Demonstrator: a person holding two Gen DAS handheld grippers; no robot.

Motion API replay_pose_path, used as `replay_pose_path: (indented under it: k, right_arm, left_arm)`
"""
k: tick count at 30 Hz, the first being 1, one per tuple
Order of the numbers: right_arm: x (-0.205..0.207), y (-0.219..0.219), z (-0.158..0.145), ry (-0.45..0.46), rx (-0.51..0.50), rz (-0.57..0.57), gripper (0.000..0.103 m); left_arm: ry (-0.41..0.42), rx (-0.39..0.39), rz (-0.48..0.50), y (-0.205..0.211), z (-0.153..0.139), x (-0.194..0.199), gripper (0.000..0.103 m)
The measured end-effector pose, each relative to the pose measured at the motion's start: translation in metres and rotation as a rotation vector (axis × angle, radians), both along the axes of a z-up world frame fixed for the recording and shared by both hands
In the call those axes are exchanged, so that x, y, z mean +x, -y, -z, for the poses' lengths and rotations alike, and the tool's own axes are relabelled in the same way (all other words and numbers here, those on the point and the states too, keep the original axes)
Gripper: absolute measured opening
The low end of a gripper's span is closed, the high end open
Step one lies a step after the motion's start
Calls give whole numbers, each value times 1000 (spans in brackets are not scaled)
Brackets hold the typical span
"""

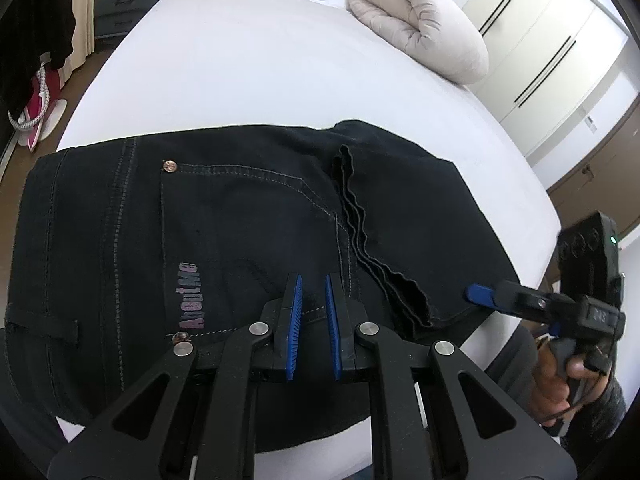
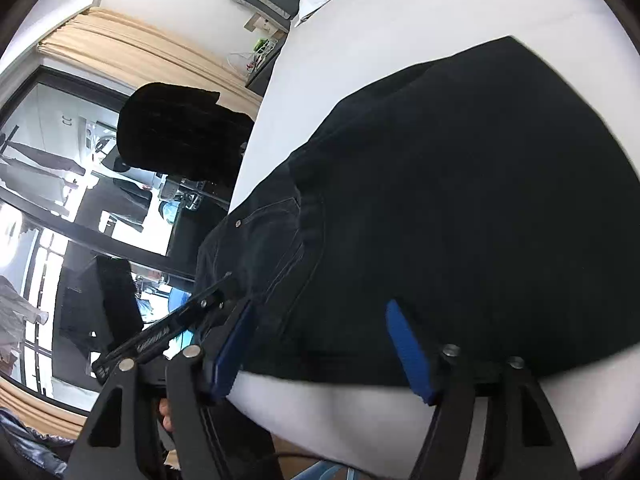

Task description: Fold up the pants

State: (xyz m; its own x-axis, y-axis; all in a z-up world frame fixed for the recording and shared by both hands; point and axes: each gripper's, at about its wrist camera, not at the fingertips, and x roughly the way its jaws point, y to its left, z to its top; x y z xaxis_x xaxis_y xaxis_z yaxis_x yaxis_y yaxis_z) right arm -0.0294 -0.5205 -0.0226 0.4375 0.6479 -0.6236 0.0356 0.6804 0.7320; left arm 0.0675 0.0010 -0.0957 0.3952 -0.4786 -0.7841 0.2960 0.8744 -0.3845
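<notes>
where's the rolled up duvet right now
In the left wrist view the rolled duvet lies at the upper right on the white bed, beyond the folded black pants, near the wardrobe.

We saw both views in bright, even daylight. In the right wrist view it poured through the window (image 2: 60, 208), which blew out to white in patches. The white bed sheet (image 1: 256, 76) glared, nearly featureless, while the black pants (image 1: 240, 216) swallowed detail (only the stitching read clearly). Fisheye bending curved every edge, with dark corners. The right wrist view was slightly smeared by motion; the left stayed sharp.
</notes>
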Motion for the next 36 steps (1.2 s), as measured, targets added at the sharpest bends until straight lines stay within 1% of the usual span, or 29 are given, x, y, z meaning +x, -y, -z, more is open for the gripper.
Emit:
replay_pose_path:
  k: [3,5,7,9,10,11,12,13,14,15,16,17,18,19,20,22,24,26,28,29,30,32,33,36]
  right_arm:
    - [-5,1,-19,57,13,14,71]
    - [2,-4,-31,88,11,6,71]
    - [18,-15,-37,102,17,-38,65]
    - [31,-28,-36,94,19,-76,65]
    - [40,-36,-34,85,39,-102,65]
    - [44,-41,-32,77,62,-123,65]
    - [51,-51,-30,69,85,-158,65]
    - [55,-57,-29,70,78,-175,65]
    - [61,-65,-28,71,53,-197,65]
    - [65,-70,-28,64,38,-212,65]
    - [72,-77,-28,50,18,-230,62]
    - [81,-82,-26,27,-18,-252,58]
    - [88,-85,-23,6,-40,-265,47]
    - [96,-85,-20,-14,-63,-269,40]
    - [101,-83,-18,-26,-78,-263,38]
    - [113,-76,-10,-59,-99,-233,33]
    - [115,-68,0,-77,-98,-207,32]
    - [115,-69,12,-116,-117,-202,32]
    - [111,-77,34,-190,-187,-225,30]
    - [107,-78,41,-193,-215,-219,26]
    - [102,-75,43,-184,-223,-205,16]
    - [100,-66,48,-208,-166,-162,15]
    - [100,-63,50,-219,-150,-149,14]
    - [101,-64,51,-233,-155,-136,13]
  left_arm:
    - [3,-22,-26,-12,-5,-5,11]
    - [-9,-50,-64,-27,-10,-12,11]
    - [-14,-77,-107,-41,-16,-20,11]
    - [-28,-107,-160,-60,-21,-30,20]
    - [-40,-138,-193,-73,-21,-37,38]
    - [-47,-177,-240,-87,-22,-46,71]
    - [-44,-200,-279,-99,-22,-53,82]
    - [-36,-219,-329,-111,-23,-60,87]
    - [-41,-234,-380,-126,-22,-67,87]
    - [-55,-243,-404,-134,-19,-68,87]
    - [-74,-262,-434,-143,-15,-70,87]
    - [-109,-313,-482,-155,-7,-71,87]
    - [-140,-352,-515,-162,-2,-72,87]
    - [-166,-383,-538,-167,4,-71,87]
    - [-184,-407,-548,-169,8,-70,87]
    - [-197,-415,-550,-170,12,-69,87]
    - [-210,-437,-565,-173,16,-68,87]
    - [-226,-477,-584,-178,23,-66,87]
    - [-252,-512,-602,-180,34,-63,87]
    - [-270,-525,-600,-177,39,-60,87]
    - [-281,-533,-601,-176,44,-59,86]
    - [-297,-549,-598,-171,52,-57,86]
    - [-291,-552,-598,-170,53,-55,86]
    - [-285,-573,-606,-172,58,-47,86]
